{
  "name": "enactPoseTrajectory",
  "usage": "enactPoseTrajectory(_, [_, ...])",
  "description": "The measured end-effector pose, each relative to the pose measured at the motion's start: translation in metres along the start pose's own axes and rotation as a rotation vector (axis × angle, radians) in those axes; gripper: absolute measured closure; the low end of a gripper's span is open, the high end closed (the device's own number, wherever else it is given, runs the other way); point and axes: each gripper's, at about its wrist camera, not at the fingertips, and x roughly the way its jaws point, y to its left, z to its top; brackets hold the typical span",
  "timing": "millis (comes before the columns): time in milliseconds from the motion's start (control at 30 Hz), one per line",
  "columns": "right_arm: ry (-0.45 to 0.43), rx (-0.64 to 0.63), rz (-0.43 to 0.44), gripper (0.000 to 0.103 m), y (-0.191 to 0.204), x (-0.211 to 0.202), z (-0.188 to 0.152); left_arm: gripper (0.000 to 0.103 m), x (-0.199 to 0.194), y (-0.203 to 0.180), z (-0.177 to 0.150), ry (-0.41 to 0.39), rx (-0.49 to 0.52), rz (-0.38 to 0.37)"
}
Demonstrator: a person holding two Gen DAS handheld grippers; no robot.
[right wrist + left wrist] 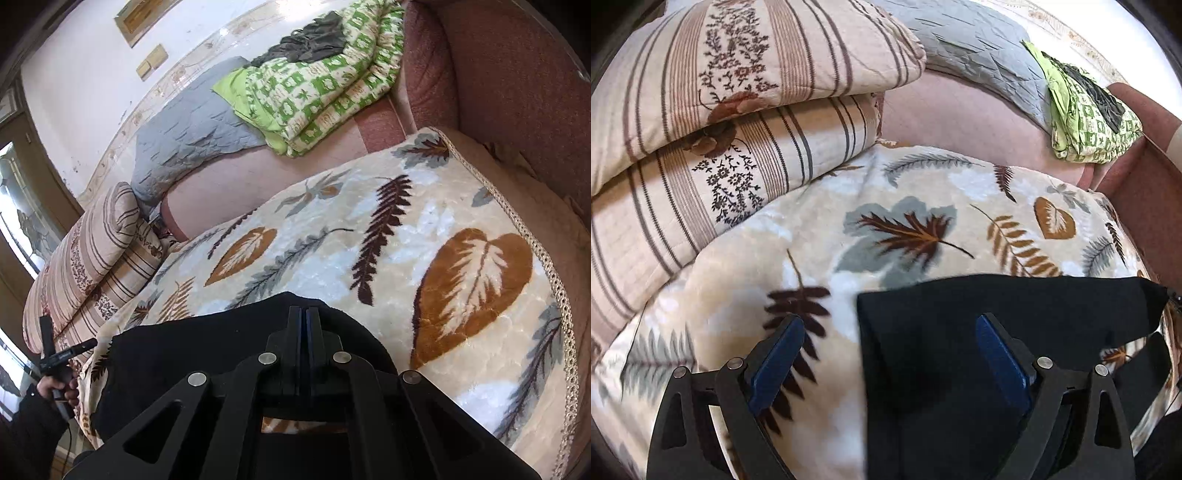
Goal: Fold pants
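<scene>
The black pants (945, 354) lie on a cream blanket with a leaf pattern (812, 236). My left gripper (890, 325) is open and empty above the pants' left edge, one blue pad over the blanket and one over the black cloth. In the right wrist view the pants (177, 354) stretch leftward across the blanket (369, 240). My right gripper (305, 314) is shut on the pants' upper edge, which bulges up around the fingers. The left gripper (55, 354) shows at the far left, held in a hand.
Two striped floral pillows (731, 110) are stacked at the left. A grey quilt (975, 48) and a folded green patterned quilt (1086, 110) lie at the back. A reddish sofa arm (498, 74) rises at the right.
</scene>
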Motion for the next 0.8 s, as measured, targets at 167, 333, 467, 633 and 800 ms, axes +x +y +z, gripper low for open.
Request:
enactPoseTrajectory(167, [0.007,-0.002,-0.008,0.102,-0.001,0.003,0.0,0.009,0.029,0.005,0.002,0.008,0.079,-0.033])
enactPoseTrajectory(333, [0.011,-0.004,-0.025,0.102,-0.001,0.005,-0.001,0.015,0.063,0.013,0.006,0.053,0.072,-0.057])
enactPoseTrajectory(467, [0.009,0.006,-0.028,0.102,-0.004,0.006,0.0,0.031,0.082,0.016,0.005,0.083,0.048,-0.1])
enactPoseTrajectory(633, [0.011,0.005,-0.029,0.102,-0.003,0.007,0.001,0.089,0.08,0.026,0.007,0.062,-0.026,-0.1])
enactPoseTrajectory(800, [0.001,0.01,-0.026,0.102,-0.005,0.007,0.002,0.099,0.059,0.013,0.003,0.039,0.037,-0.067])
